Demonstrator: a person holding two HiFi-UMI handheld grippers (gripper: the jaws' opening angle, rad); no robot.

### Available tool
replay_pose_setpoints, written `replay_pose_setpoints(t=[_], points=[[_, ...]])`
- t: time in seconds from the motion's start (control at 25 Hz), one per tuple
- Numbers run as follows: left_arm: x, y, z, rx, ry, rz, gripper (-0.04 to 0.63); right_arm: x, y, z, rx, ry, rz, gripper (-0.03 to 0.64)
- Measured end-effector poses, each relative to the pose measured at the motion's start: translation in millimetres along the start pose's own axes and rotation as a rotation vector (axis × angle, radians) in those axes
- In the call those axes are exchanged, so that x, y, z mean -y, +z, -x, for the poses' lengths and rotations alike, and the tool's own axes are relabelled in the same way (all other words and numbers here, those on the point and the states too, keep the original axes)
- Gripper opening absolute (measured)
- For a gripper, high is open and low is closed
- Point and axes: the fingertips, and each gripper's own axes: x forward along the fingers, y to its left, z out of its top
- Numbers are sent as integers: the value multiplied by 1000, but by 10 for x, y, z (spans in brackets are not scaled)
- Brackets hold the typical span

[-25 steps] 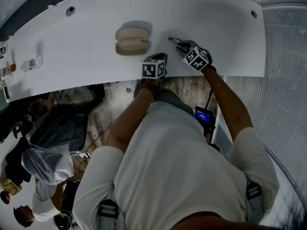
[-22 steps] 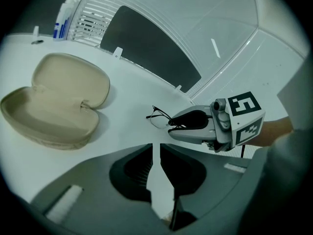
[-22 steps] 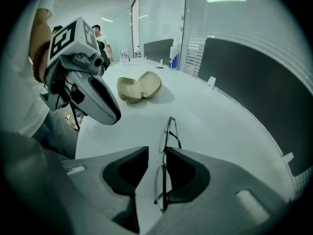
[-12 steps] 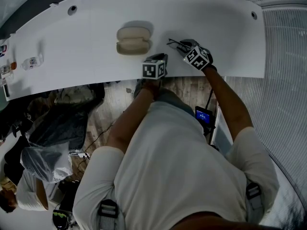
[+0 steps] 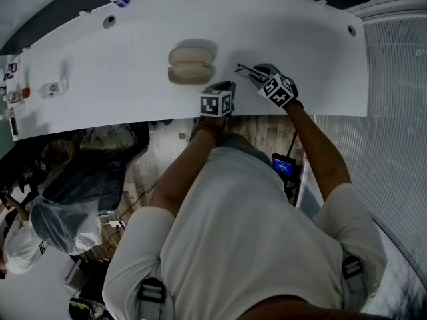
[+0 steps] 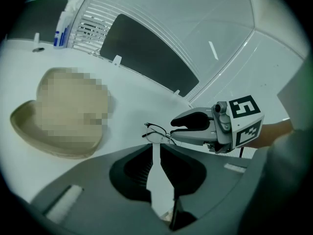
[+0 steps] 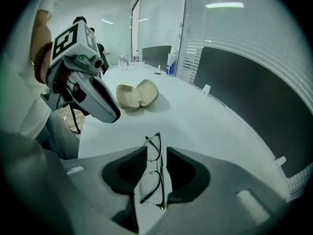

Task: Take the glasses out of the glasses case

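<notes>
My right tongs [image 7: 156,153] point steeply down at the white tabletop [image 5: 313,39], a little right of centre in the head view. Their jaws have just been opening. They now stand apart with the glasses [image 7: 152,173] in the gap between them, and as far as I can see the pads are not pressing on the frame. The glasses appear to rest on the tabletop there, well apart from the glasses case [image 7: 137,96]. The case lies open like a clamshell further up and left in the right gripper view, with nothing visible in it. So I judge the removal itself is done.

My left tongs [image 6: 155,148] sit just beside the right ones at the tabletop's near edge. Their jaws are slightly apart with only bare tabletop showing between them.

The glasses have a thin dark wire frame with clear lenses. I expect them to be very light, easy to bend, and quick to skate on this smooth surface. If I had to take them up again, I would close gently on the bridge or a rim edge. I would not grip across a lens or out on a folded arm, where a squeeze could twist the hinge.
</notes>
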Motion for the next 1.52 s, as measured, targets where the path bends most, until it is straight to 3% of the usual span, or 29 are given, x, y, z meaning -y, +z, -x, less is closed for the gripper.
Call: replay_pose_setpoints(t=[0.16,0.68,1.12,1.52], points=[[27,136,154,30,0,-17,52,-15,177,154,61,-22,-9,120],[175,873,1152,220,16,-79,41,-77,1161,1017,330,-123,-95,3],[869,1304,1943,376,-115,-194,5,-95,1884,2126,598,-238,-227,2],[1433,1677,2761,543,-199,-342,3,-331,2470,3000,792,-271,-231,2]])
